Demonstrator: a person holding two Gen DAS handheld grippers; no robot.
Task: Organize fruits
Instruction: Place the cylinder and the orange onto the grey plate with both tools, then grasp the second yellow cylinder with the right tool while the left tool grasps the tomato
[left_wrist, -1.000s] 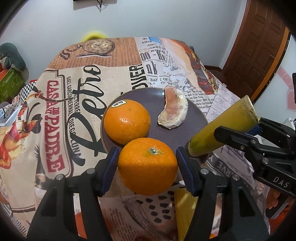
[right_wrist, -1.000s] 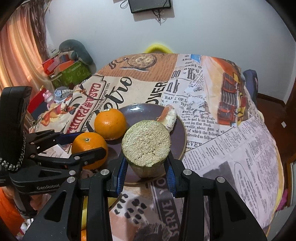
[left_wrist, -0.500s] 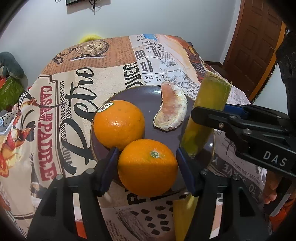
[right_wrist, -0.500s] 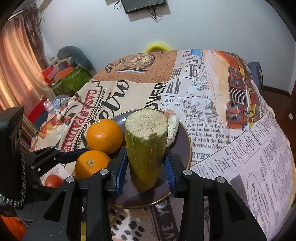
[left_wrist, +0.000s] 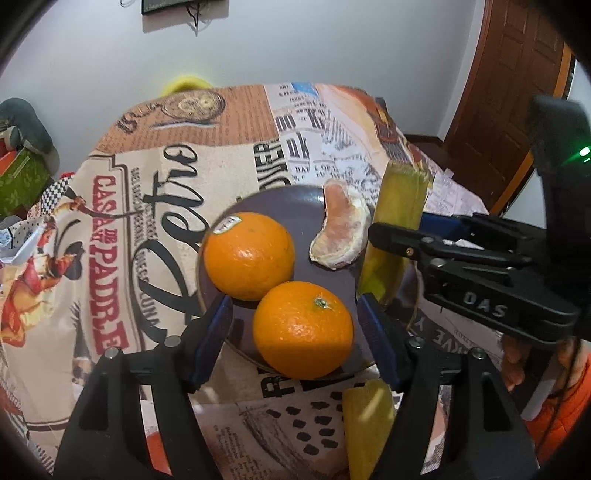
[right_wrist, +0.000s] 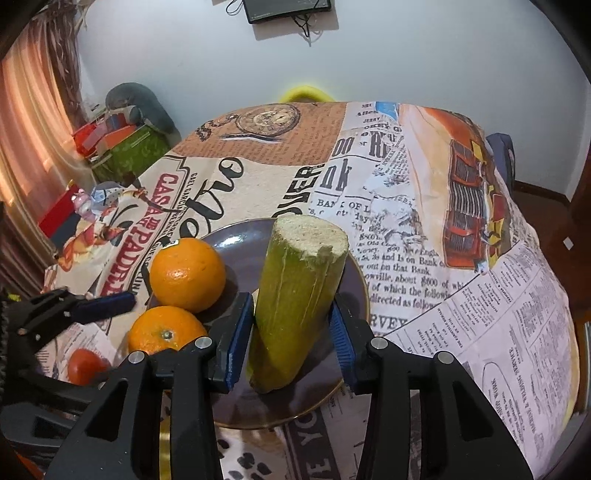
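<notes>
- Now the left gripper (left_wrist: 295, 325) has just been opening; its blue pads stand clear on both sides of the near orange (left_wrist: 303, 329), with a gap showing on each side, so nothing is clamped.
- That near orange sits on the dark plate (left_wrist: 280, 203) at the plate's 6 o'clock rim, touching the stickered orange (left_wrist: 249, 255) at about 9 o'clock.
- A peeled citrus segment (left_wrist: 341, 232) lies at the plate's 1 o'clock.
- The right gripper (right_wrist: 291, 332) has its jaws just eased apart; the green-yellow stalk piece (right_wrist: 299, 295) stands tilted between them, its base on the plate (right_wrist: 354, 280). A thin gap shows at the left pad, while the right pad sits against the stalk; no firm squeeze is visible.
- In the right wrist view both oranges lie at 9 o'clock of the stalk, and a small red fruit (right_wrist: 86, 365) rests on the printed tablecloth (right_wrist: 461, 295) off the plate's 8 o'clock edge.
- A yellow fruit piece (left_wrist: 365, 424) lies on the cloth below the plate, at 6 o'clock.
</notes>
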